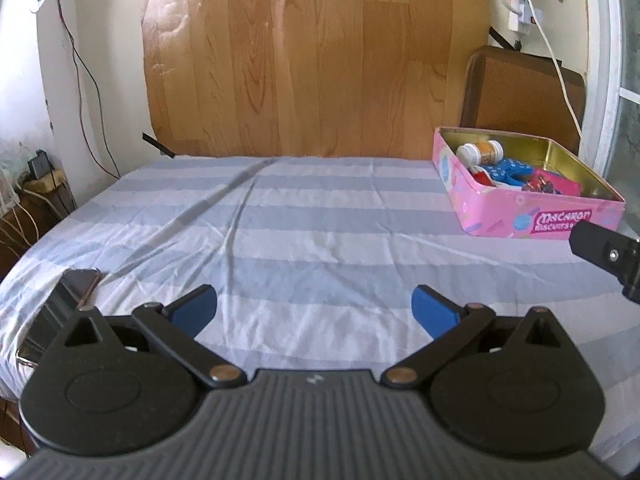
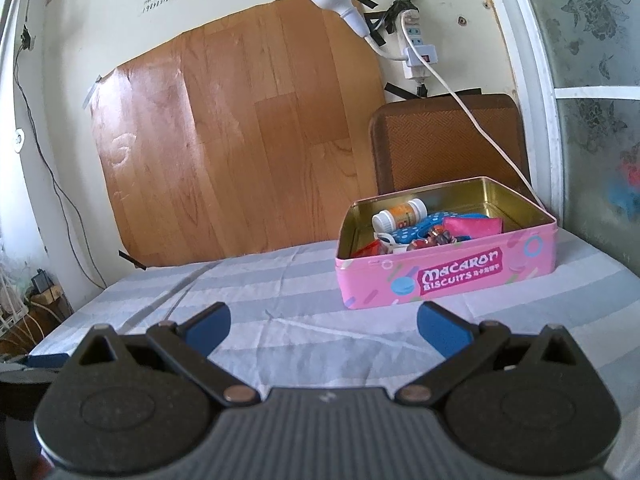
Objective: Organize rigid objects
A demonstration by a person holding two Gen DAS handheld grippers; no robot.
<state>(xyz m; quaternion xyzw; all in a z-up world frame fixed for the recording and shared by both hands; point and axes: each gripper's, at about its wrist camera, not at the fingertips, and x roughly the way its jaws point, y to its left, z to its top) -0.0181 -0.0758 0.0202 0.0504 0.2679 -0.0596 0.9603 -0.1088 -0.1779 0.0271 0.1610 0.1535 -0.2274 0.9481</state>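
A pink Macaron Biscuits tin (image 1: pixel 500 216) (image 2: pixel 448 280) stands open at the far right of the striped cloth. It holds a white pill bottle (image 1: pixel 480 151) (image 2: pixel 400 215), a blue dotted item (image 1: pixel 508 170) (image 2: pixel 416 230), a pink packet (image 2: pixel 474 226) and wrapped sweets (image 2: pixel 434 240). My left gripper (image 1: pixel 314 312) is open and empty over the cloth, left of the tin. My right gripper (image 2: pixel 323 326) is open and empty, just in front of the tin; its black finger (image 1: pixel 604 250) shows in the left wrist view.
A dark phone-like item (image 1: pixel 60 312) lies at the cloth's left edge. A wood-pattern sheet (image 1: pixel 312 60) covers the back wall. A brown chair back (image 2: pixel 448 144) stands behind the tin. A white cable (image 2: pixel 492 140) hangs from a power strip to the tin's far corner.
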